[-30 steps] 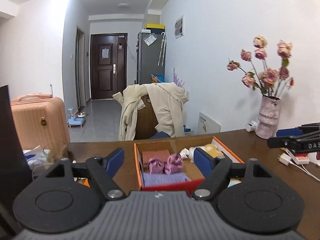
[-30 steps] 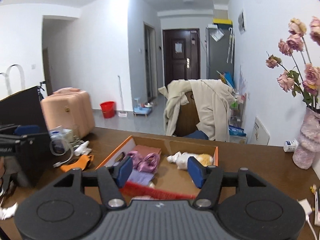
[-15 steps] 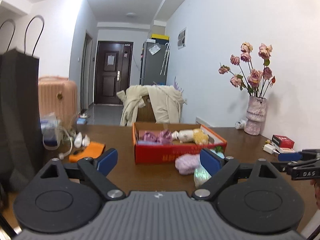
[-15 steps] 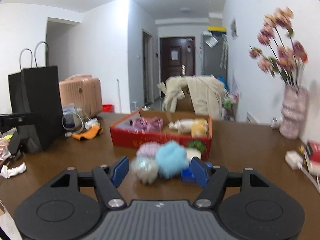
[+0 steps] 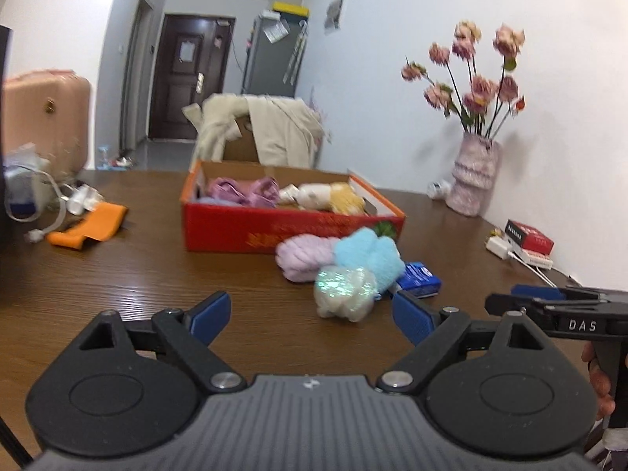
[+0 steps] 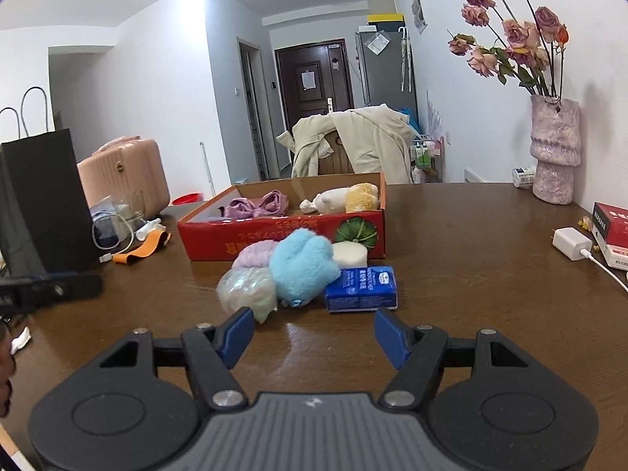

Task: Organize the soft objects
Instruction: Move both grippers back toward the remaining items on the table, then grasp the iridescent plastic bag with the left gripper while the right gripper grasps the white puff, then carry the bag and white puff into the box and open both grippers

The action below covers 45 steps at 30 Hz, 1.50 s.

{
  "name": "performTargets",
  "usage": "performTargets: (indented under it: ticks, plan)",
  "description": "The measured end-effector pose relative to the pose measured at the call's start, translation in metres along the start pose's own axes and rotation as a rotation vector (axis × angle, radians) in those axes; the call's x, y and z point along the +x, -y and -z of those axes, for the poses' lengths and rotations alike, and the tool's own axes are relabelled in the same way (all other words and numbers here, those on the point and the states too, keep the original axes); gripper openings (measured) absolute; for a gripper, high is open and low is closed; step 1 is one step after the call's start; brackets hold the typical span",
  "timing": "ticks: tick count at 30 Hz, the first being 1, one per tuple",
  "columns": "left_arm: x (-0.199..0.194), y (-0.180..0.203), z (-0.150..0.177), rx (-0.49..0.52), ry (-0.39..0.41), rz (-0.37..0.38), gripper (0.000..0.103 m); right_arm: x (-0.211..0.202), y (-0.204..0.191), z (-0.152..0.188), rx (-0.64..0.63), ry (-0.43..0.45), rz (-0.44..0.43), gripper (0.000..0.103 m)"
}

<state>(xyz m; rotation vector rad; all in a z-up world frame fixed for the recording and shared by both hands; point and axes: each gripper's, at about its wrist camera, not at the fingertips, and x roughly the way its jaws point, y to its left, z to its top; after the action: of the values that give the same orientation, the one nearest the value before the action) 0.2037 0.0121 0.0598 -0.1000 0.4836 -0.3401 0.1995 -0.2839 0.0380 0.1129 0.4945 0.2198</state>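
A red cardboard box [image 5: 290, 231] sits mid-table with purple cloth pieces [image 5: 243, 192] and a cream-and-yellow plush [image 5: 329, 196] inside. In front of it lies a pile: a lilac bundle [image 5: 302, 255], a blue fluffy piece [image 5: 369, 255], a shimmery white pouf [image 5: 343, 290] and a blue tissue pack [image 5: 418, 276]. My left gripper [image 5: 310, 308] is open and low over the table, just short of the pouf. My right gripper [image 6: 313, 327] is open too, facing the fluffy piece [image 6: 302, 267], the pouf [image 6: 247, 290] and the pack [image 6: 361, 282]. Nothing is between either pair of fingers.
A vase of pink flowers [image 5: 475, 180], a small red carton [image 5: 530, 235] and a white charger [image 6: 571, 243] line the right side. At the left are a black paper bag [image 6: 39, 196], cables and an orange strap [image 5: 88, 227]. A chair draped with a coat [image 6: 353, 145] stands behind the table.
Both grippers have dropped from above the box to just over the table in front of it. The pile of soft things has come into view and closer. The left jaws spread a little wider.
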Motion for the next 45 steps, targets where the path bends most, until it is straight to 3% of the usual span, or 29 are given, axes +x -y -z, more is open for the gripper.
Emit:
performTargets:
  ticks: [3,7,13,16,18,21,23,24,25,28,30,35,41,45]
  plan:
    - [0.029,0.005,-0.006,-0.014,-0.002,-0.003,0.090,0.016,0.009,-0.011,0.010,0.004,0.001,0.060]
    - [0.068,-0.001,-0.024,-0.056,-0.008,-0.033,0.082,0.044,0.014,-0.026,-0.003,0.006,-0.016,0.059]
    - [0.111,0.001,-0.039,-0.024,-0.043,0.019,0.085,0.097,0.026,-0.053,0.004,0.015,-0.004,0.057]
    - [0.127,0.009,-0.032,0.027,-0.097,0.077,0.089,0.129,0.036,-0.067,0.019,0.000,0.010,0.057]
    - [0.138,0.014,-0.021,0.046,-0.139,0.075,0.088,0.153,0.041,-0.071,0.023,-0.032,0.014,0.057]
    - [0.147,0.018,-0.008,0.055,-0.147,0.054,0.079,0.184,0.044,-0.070,0.028,-0.080,0.014,0.054]
    - [0.152,0.016,-0.004,0.052,-0.168,0.078,0.062,0.199,0.046,-0.065,0.045,-0.104,0.015,0.050]
    - [0.153,0.013,-0.003,0.040,-0.170,0.086,0.046,0.203,0.048,-0.061,0.062,-0.110,0.010,0.049]
    - [0.153,0.010,-0.003,0.022,-0.168,0.092,0.045,0.206,0.051,-0.058,0.081,-0.115,0.002,0.049]
    - [0.156,0.000,-0.002,-0.033,-0.171,0.117,0.041,0.211,0.065,-0.050,0.177,-0.133,-0.049,0.045]
    - [0.156,-0.003,-0.003,-0.055,-0.174,0.128,0.041,0.213,0.072,-0.048,0.233,-0.144,-0.111,0.032]
    - [0.157,-0.003,-0.003,-0.062,-0.172,0.135,0.039,0.208,0.063,-0.050,0.197,-0.139,-0.064,0.024]
    - [0.114,-0.001,-0.009,-0.092,-0.121,0.100,0.038,0.159,0.060,-0.060,0.172,0.019,0.039,0.022]
    - [0.078,0.004,-0.012,-0.086,-0.073,0.074,0.038,0.116,0.061,-0.059,0.202,0.081,0.001,0.022]
